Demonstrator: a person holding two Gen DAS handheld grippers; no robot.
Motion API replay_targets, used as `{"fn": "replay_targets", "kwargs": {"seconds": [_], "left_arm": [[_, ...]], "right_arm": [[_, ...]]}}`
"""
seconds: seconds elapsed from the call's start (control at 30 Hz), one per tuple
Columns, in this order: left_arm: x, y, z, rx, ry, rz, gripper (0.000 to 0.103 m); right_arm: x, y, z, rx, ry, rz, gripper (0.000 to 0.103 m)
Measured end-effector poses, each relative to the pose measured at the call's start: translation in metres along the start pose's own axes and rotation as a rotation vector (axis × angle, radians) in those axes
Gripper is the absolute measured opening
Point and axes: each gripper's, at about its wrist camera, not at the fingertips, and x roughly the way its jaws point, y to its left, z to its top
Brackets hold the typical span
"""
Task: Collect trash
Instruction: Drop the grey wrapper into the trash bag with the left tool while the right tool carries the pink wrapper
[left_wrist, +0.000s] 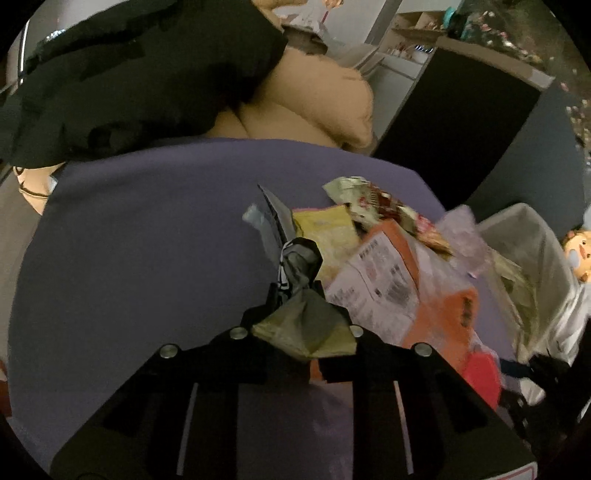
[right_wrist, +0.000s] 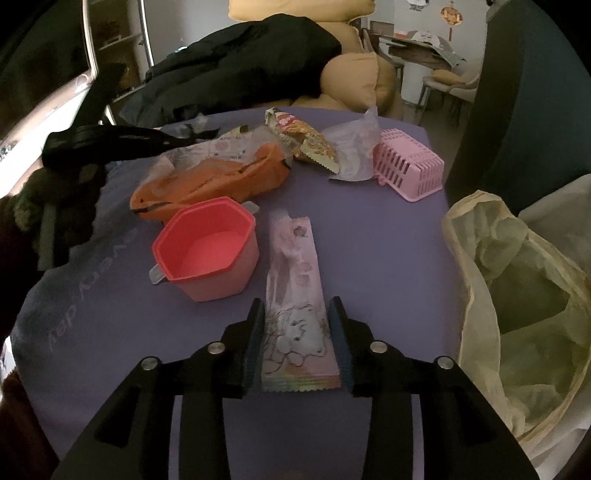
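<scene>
Wrapper (left_wrist: 301, 291) in left hand-held gripper (left_wrist: 295, 295)

Dim room, low warm light, edges of both views fall to black. Purple cloth-covered bench (right_wrist: 369, 236) with pale lettering near its left edge. Beyond the bench's far edge: big tan stuffed cushion seat (right_wrist: 354, 77) with a black garment heap (right_wrist: 251, 59) draped over it, touching. Off the far right corner, a dark blue-black upright panel (right_wrist: 532, 92), maybe a chair back, cannot tell. Far wall pale (right_wrist: 469, 22), a red-gold hanging ornament (right_wrist: 451, 15) on it, a low table (right_wrist: 417, 48) and a pale chair (right_wrist: 454, 81) beneath. Off the far left corner, a chrome-framed shelf unit (right_wrist: 114, 37). Left wrist view: open light shelving (left_wrist: 410, 33) at top right, floor not clear.
</scene>
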Motion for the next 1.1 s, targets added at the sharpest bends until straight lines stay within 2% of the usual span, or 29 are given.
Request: {"fn": "replay_targets", "kwargs": {"seconds": [0.2, 0.23, 0.27, 0.37, 0.5, 0.7, 0.87, 1.1], "left_arm": [[-0.035, 0.004, -0.024, -0.006, -0.020, -0.020, 0.016], [-0.040, 0.006, -0.026, -0.011, -0.021, -0.023, 0.016], [-0.044, 0.006, -0.028, -0.016, -0.023, -0.026, 0.016], [-0.057, 0.006, -0.031, -0.004, -0.052, -0.015, 0.016], [-0.080, 0.003, -0.030, 0.012, -0.098, 0.013, 0.016], [-0.096, -0.008, -0.031, 0.007, -0.127, 0.031, 0.016], [-0.114, -0.033, -0.028, 0.035, -0.161, 0.002, 0.016], [-0.148, -0.095, -0.005, 0.130, -0.238, -0.059, 0.016]], "right_arm": [[0.009, 0.000, 0.017, -0.028, 0.027, -0.004, 0.035], [0.008, 0.000, 0.019, -0.019, 0.025, -0.004, 0.030], [0.007, 0.000, 0.020, -0.013, 0.023, -0.002, 0.021], [-0.002, 0.002, 0.024, -0.020, 0.012, 0.007, 0.018], [-0.015, 0.004, 0.028, -0.050, -0.005, -0.016, 0.018], [-0.047, -0.001, 0.037, -0.049, -0.085, -0.027, 0.018], [-0.083, -0.007, 0.048, -0.064, -0.143, -0.047, 0.017], [-0.136, -0.033, 0.056, -0.024, -0.247, -0.092, 0.018]]}}
